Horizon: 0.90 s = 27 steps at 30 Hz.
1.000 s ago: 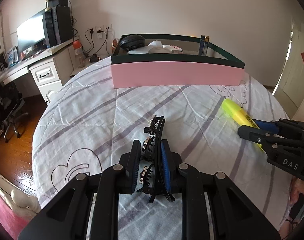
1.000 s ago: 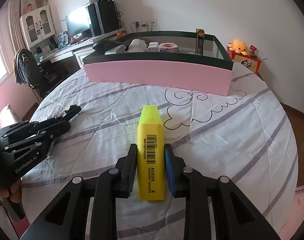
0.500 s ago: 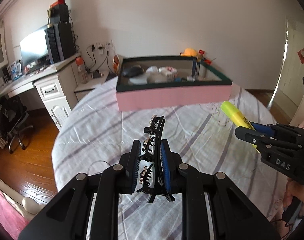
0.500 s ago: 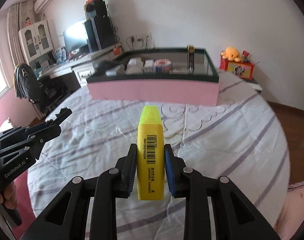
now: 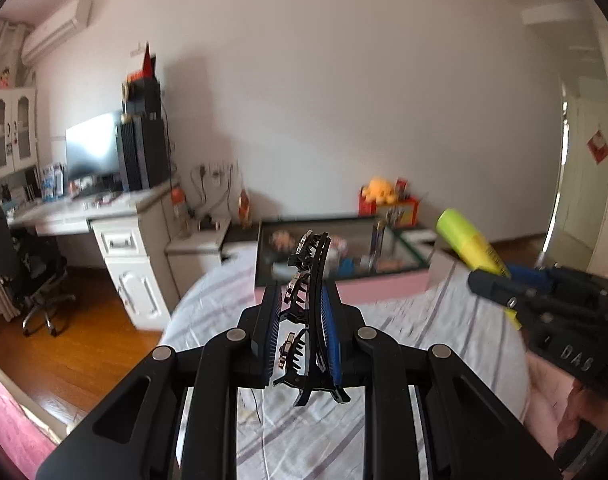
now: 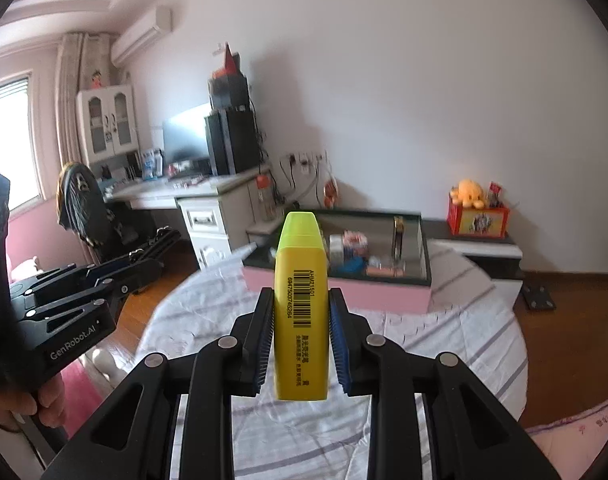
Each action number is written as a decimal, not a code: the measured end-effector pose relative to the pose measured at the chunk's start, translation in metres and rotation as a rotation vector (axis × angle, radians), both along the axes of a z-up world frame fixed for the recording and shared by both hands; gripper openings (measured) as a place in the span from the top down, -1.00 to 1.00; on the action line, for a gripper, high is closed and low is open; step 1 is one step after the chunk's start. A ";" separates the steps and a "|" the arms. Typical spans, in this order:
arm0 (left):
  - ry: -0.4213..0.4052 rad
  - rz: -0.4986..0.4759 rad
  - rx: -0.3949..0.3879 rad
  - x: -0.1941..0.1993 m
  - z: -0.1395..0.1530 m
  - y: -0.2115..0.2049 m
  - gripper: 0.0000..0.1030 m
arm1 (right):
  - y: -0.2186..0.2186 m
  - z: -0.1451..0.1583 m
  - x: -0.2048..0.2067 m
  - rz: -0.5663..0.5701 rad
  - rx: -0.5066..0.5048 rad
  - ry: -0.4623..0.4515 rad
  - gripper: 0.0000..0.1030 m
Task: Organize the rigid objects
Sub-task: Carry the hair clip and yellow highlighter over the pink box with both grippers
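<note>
A: Hair clip point(image 5: 308, 308) in the left gripper point(image 5: 301, 320), yellow highlighter point(image 6: 301, 312) in the right gripper point(image 6: 301, 320) — both up in the air above the bed point(image 6: 464, 344), fingers closed tight on each!

B: And the pink box point(image 6: 344, 292) sits at the far end of the bed, already holding several small items. What worries you?

A: The clip. It's pinched across thin curved prongs, tilted, sticking out far past the fingers. I'd judge a jolt could twist it loose onto the bedding. The highlighter's smooth sides could slide too.

B: Poses?

A: Both grippers held high, pointing forward toward the box, roughly side by side; the right gripper point(image 5: 544, 308) shows at the right edge of the left view, highlighter point(image 5: 470, 242) angled up and left.

B: Box is well ahead, not beneath either one.
</note>
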<state>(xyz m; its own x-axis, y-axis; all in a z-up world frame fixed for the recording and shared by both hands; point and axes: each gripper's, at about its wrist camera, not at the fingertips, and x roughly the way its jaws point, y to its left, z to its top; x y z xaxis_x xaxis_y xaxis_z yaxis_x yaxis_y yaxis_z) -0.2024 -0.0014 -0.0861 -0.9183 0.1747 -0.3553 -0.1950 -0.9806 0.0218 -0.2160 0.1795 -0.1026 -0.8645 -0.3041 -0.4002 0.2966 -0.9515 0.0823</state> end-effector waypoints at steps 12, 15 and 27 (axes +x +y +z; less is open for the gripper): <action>0.144 0.003 0.001 0.025 0.050 -0.001 0.61 | -0.006 0.056 0.042 0.007 0.029 0.190 0.48; 0.145 0.007 -0.011 0.018 0.053 0.000 0.61 | -0.004 0.060 0.041 0.009 0.031 0.204 0.48; 0.159 0.071 -0.073 -0.042 0.058 0.009 0.61 | 0.006 0.065 0.001 0.009 0.030 0.232 0.48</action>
